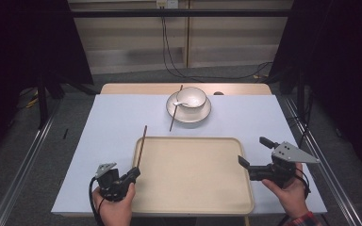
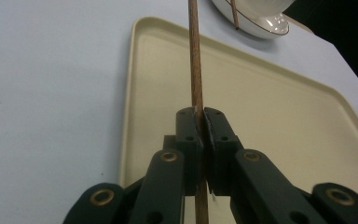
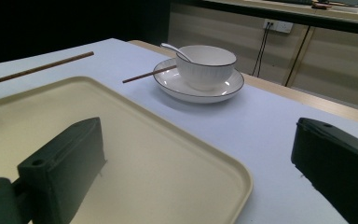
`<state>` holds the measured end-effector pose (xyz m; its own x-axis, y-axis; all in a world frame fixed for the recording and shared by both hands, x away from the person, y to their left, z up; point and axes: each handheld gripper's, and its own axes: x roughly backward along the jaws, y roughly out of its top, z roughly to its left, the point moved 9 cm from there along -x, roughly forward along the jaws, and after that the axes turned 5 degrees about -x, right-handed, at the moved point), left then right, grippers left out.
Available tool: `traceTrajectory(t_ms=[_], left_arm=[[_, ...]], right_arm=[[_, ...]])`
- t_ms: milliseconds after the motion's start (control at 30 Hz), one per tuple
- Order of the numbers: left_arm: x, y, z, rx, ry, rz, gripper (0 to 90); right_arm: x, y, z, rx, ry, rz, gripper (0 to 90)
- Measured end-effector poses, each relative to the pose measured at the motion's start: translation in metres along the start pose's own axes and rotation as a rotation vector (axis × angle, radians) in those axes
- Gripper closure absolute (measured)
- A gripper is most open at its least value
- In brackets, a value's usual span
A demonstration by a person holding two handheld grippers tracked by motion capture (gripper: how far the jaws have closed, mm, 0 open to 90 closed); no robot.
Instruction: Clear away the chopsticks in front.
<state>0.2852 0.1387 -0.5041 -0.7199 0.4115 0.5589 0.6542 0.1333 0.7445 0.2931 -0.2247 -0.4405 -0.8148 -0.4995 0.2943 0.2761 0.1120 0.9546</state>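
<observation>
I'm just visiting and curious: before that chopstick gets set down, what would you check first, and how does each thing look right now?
1. Left hand-held gripper shut on its chopstick: ok.
2. Tray bare to receive it: ok.
3. Right hand-held gripper open, holding nothing: ok.
4. Second chopstick resting on the plate: ok.
5. Spoon sitting in the bowl: ok.
6. Grip firm enough not to slip: cannot tell.
</observation>
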Motion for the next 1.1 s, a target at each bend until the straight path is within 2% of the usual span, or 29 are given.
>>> traceTrajectory(t_ms=[100, 167, 333, 467, 567, 667, 800, 933, 967, 1100], left_arm=[[0.0, -0.005, -0.002, -0.012, 0.005, 0.011, 85.4], [-0.001, -0.009, -0.001, -0.036, 0.026, 0.022, 85.4], [-0.002, -0.018, -0.001, -0.019, 0.021, 0.052, 85.4], [-0.003, -0.019, -0.002, -0.028, 0.027, 0.061, 85.3], [-0.004, -0.021, -0.002, -0.022, 0.038, 0.076, 85.1], [-0.006, -0.024, -0.002, -0.025, 0.032, 0.088, 85.0], [-0.007, -0.025, -0.001, -0.017, 0.039, 0.089, 84.3], [-0.007, -0.023, 0.0, -0.038, 0.05, 0.088, 82.2], [-0.008, -0.021, -0.001, -0.026, 0.047, 0.081, 81.5], [-0.01, -0.018, -0.002, -0.024, 0.036, 0.066, 77.2]], right_arm=[[0.001, 0.0, -0.001, -0.003, -0.005, -0.002, 2.3], [0.002, 0.0, -0.001, 0.0, -0.003, -0.003, 3.1], [0.001, -0.001, 0.0, 0.003, 0.004, 0.003, 3.3], [0.001, -0.002, 0.0, 0.0, -0.003, 0.013, 3.3], [0.0, -0.002, 0.0, 0.003, 0.009, 0.013, 3.3], [0.0, -0.003, -0.001, 0.003, 0.005, 0.017, 3.3], [0.0, -0.003, 0.0, 0.001, 0.007, 0.016, 3.3], [0.001, -0.003, -0.001, 0.002, 0.004, 0.017, 3.3], [0.0, -0.003, -0.001, 0.004, 0.004, 0.019, 3.3], [0.0, -0.003, -0.002, 0.004, 0.006, 0.018, 3.3]])
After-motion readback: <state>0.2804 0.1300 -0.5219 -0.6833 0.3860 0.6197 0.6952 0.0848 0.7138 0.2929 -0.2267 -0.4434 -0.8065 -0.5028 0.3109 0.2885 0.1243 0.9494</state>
